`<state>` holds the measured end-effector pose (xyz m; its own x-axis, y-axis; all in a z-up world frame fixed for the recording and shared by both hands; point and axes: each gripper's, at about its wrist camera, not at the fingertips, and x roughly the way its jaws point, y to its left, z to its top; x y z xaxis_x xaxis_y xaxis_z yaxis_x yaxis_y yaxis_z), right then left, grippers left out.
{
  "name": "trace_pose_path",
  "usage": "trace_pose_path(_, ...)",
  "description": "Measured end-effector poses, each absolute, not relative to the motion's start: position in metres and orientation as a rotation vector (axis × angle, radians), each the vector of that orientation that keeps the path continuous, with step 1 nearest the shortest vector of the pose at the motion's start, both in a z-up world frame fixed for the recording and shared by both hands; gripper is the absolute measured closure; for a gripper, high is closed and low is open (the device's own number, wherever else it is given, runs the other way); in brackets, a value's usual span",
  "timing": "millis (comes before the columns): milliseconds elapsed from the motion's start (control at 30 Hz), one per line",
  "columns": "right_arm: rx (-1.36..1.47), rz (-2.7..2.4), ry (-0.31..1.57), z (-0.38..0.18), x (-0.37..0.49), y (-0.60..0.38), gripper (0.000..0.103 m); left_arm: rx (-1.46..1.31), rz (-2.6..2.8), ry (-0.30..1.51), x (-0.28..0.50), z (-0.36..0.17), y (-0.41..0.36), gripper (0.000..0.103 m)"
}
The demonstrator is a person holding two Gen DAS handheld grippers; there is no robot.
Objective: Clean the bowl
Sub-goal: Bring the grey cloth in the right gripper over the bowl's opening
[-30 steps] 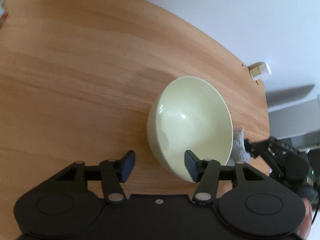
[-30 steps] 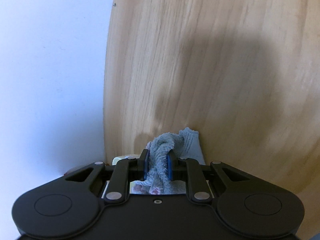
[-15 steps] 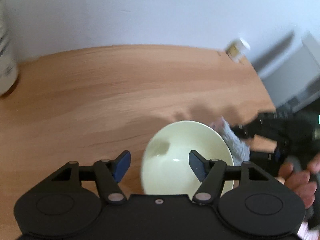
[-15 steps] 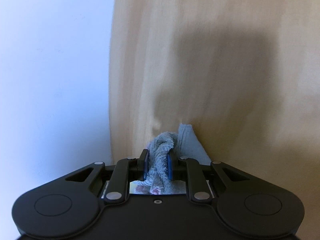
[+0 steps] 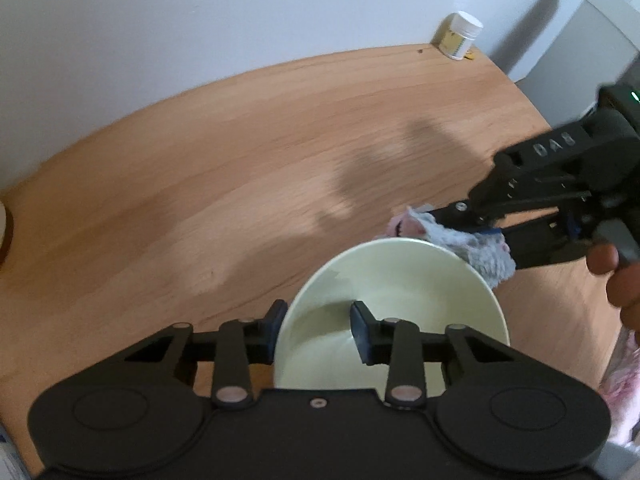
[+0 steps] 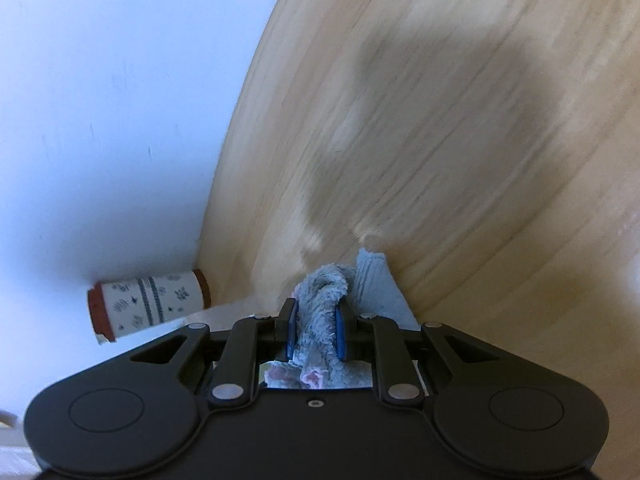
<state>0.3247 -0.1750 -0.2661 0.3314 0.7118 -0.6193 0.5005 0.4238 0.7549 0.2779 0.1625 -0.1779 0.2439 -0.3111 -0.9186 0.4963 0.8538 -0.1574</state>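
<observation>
The wooden table [image 5: 224, 168] carries the work; a plain white wall [image 5: 240, 12] closes it off at 12 o'clock in the left wrist view, and a grey cabinet [image 5: 592, 40] stands at 1 to 2 o'clock.

Change since a second ago: the left gripper [image 5: 316, 328] stood wide apart over bare wood with the bowl [image 5: 420, 280] beside it. It now straddles the bowl's wall at 9 o'clock of the rim, one finger outside and one inside. Its jaws are closing with the rim between them; the inner pad is not yet seen pressing on the wall. Judgement: the bowl is about to be pinned for wiping.

The bowl sits on the table at 6 o'clock in the left wrist view, pale green, upright, interior empty.

The right gripper [image 5: 484, 222], formerly lower and farther off, has come in to the bowl's 1 o'clock rim. It is clamped on the grey cloth [image 5: 480, 252], which overhangs that rim. Judgement: wiping has not started.

A patterned cup [image 6: 150, 304] stands by the wall at 9 o'clock in the right wrist view. A small white-lidded jar [image 5: 460, 36] stands at the table's far edge, 1 o'clock.
</observation>
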Motion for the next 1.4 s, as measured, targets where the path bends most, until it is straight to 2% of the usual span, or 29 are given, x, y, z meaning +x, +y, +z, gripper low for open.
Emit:
trace_pose_path(200, 1.192, 0.203, 1.293, -0.266, 0.319, -0.177, 0.082, 0.132, -0.522, 1.224, 0.278, -0.183, 0.165, 0.068)
trace_pose_path(500, 1.322, 0.087, 1.231, -0.276, 0.264, -0.18, 0.083, 0.072, -0.483, 1.265, 0.283, -0.189, 0.161, 0.066)
trace_pose_path(767, 1.342, 0.033, 1.14, -0.277, 0.283, -0.161, 0.083, 0.029, -0.422, 1.267, 0.279, -0.191, 0.159, 0.065)
trace_pose_path(933, 1.43, -0.042, 1.107, -0.278, 0.239, -0.162, 0.083, 0.008, -0.397, 1.259, 0.276, -0.191, 0.16, 0.065)
trace_pose_path(1067, 1.59, -0.111, 1.109, -0.287, 0.203, -0.157, 0.083, -0.001, -0.39, 1.251, 0.274, -0.19, 0.163, 0.065)
trace_pose_path(1400, 1.572, -0.073, 1.232, -0.29, 0.185, -0.136, 0.083, 0.0, -0.374, 1.249, 0.268, -0.189, 0.161, 0.065)
